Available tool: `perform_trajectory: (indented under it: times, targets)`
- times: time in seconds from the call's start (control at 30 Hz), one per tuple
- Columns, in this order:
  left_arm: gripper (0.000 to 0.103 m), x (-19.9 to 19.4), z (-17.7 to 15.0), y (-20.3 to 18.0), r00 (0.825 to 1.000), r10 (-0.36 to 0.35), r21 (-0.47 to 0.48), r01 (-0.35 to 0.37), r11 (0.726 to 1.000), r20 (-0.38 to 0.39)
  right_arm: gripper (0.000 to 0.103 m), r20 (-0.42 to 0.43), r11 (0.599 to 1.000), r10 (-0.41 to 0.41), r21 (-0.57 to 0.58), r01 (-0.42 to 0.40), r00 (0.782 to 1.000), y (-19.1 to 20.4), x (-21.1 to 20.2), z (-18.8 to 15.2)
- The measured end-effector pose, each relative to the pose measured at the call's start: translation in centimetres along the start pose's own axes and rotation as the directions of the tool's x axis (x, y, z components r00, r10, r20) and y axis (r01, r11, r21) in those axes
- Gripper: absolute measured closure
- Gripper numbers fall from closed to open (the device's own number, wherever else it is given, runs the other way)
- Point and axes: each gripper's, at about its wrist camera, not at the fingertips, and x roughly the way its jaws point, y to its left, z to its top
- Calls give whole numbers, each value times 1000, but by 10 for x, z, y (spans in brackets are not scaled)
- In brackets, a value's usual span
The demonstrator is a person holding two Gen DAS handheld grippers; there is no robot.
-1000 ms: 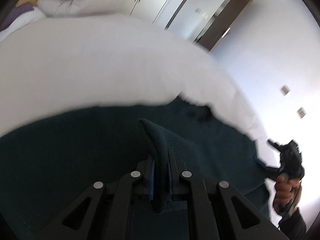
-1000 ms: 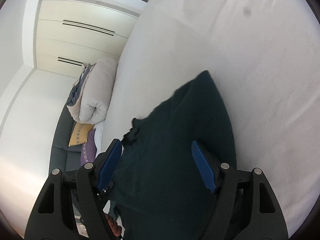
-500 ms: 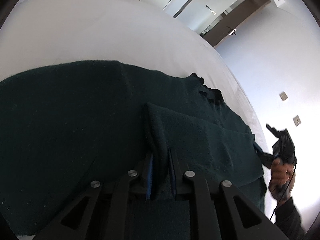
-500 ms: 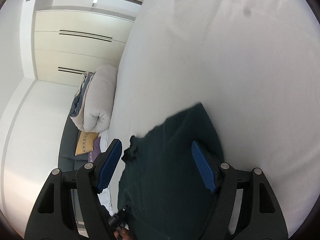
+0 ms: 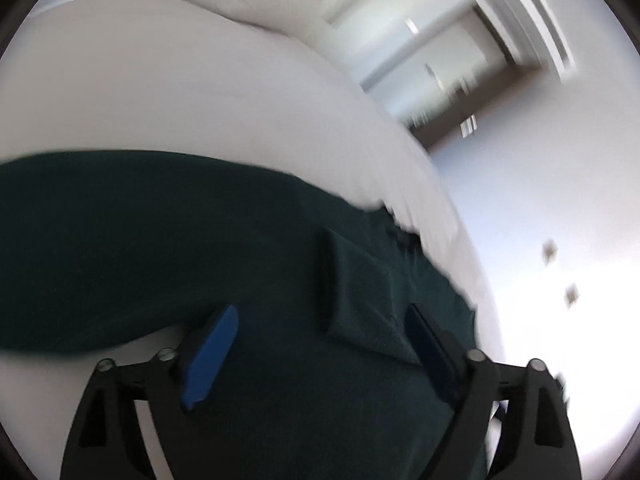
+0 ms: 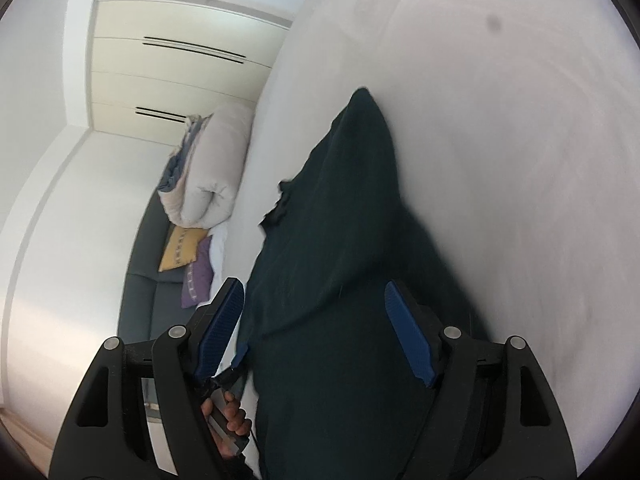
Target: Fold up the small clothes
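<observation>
A dark green garment [image 5: 160, 248] lies spread on the white bed [image 5: 180, 92], with a folded-over flap [image 5: 360, 292] on top. My left gripper [image 5: 320, 344] is open just above the flap, holding nothing. In the right wrist view the same garment [image 6: 340, 260] stretches away across the bed [image 6: 500, 140], with a ragged edge on its left. My right gripper [image 6: 316, 328] is open over the garment's near part, empty. The view from the left wrist is blurred by motion.
A rolled white duvet [image 6: 216, 168] lies at the bed's far end, beside a yellow cushion [image 6: 180, 248] and a purple one [image 6: 196, 276] on a grey sofa. White wardrobe doors [image 6: 180, 64] stand behind. The hand holding the other gripper [image 6: 228, 416] shows low left.
My left gripper was shut on a fold of the green garment; it has now opened and let the fold drop flat. The right gripper stayed open and shifted over the garment.
</observation>
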Motion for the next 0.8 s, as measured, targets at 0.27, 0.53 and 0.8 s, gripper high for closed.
perform_trajectory:
  times: [0.27, 0.53, 0.8]
  targets:
    - [14, -148, -25, 155, 958, 48, -531, 114, 840, 283, 30, -64, 999, 30, -22, -32, 997, 33, 1, -83]
    - [16, -193, -33, 222, 897, 101, -707, 266, 655, 431, 30, -148, 997, 48, -51, -56, 988, 90, 38, -134]
    - [16, -179, -35, 237, 840, 171, -764, 358, 537, 515, 30, -179, 994, 35, -99, -54, 983, 128, 61, -162]
